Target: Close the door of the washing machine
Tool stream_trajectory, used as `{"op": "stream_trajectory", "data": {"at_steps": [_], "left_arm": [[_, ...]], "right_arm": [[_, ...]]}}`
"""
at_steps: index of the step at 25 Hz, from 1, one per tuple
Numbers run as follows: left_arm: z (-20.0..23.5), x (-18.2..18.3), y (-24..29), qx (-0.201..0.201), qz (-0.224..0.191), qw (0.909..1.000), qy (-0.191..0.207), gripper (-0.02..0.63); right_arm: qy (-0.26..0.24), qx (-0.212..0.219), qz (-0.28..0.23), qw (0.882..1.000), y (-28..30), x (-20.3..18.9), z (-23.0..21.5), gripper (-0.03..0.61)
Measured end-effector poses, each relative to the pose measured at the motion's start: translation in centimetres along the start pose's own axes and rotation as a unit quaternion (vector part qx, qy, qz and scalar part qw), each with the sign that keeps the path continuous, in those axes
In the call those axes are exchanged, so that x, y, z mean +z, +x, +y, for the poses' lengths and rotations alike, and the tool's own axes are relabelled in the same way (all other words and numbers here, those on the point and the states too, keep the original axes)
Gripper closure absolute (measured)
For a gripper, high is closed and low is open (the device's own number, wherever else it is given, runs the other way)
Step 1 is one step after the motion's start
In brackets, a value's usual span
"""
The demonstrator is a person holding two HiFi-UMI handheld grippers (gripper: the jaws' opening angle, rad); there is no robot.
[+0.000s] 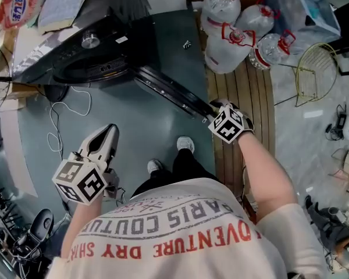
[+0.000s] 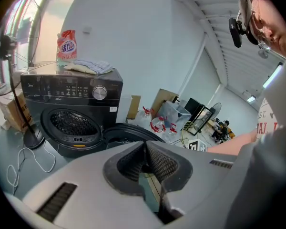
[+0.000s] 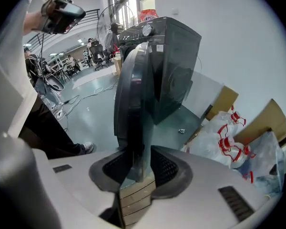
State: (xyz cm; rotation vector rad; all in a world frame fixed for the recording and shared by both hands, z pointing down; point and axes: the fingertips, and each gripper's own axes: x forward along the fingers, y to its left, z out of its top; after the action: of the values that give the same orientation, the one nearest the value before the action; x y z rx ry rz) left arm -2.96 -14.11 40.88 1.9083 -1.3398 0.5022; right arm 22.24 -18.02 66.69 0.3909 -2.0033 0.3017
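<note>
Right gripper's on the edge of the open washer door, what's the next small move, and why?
Probably swing the door toward the washing machine with the right gripper: its jaws are closed on the door's free edge, and the door stands wide open. The left gripper is shut and empty.

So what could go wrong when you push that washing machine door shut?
The right hand-held gripper pinches only the thin edge of the open door, so it might slip off partway through the swing. If it is swung too hard, the door could bang against the washing machine and perhaps bounce back open instead of latching.
</note>
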Motion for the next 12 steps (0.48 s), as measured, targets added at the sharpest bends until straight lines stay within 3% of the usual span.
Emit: {"op": "stream_trajectory", "data": {"at_steps": [2,12], "left_arm": [[0.17,0.39,0.11,0.005,-0.003,1.0000,-0.001,0.575],[-0.12,0.57,0.94,0.003,-0.015,0.9999,-0.003,0.575]], "right_arm": [[-0.009,0.003,0.000,1.000,-0.11,0.06,0.19,0.484],[0.030,0.024,0.004,0.999,-0.12,0.02,0.42,0.494]]}}
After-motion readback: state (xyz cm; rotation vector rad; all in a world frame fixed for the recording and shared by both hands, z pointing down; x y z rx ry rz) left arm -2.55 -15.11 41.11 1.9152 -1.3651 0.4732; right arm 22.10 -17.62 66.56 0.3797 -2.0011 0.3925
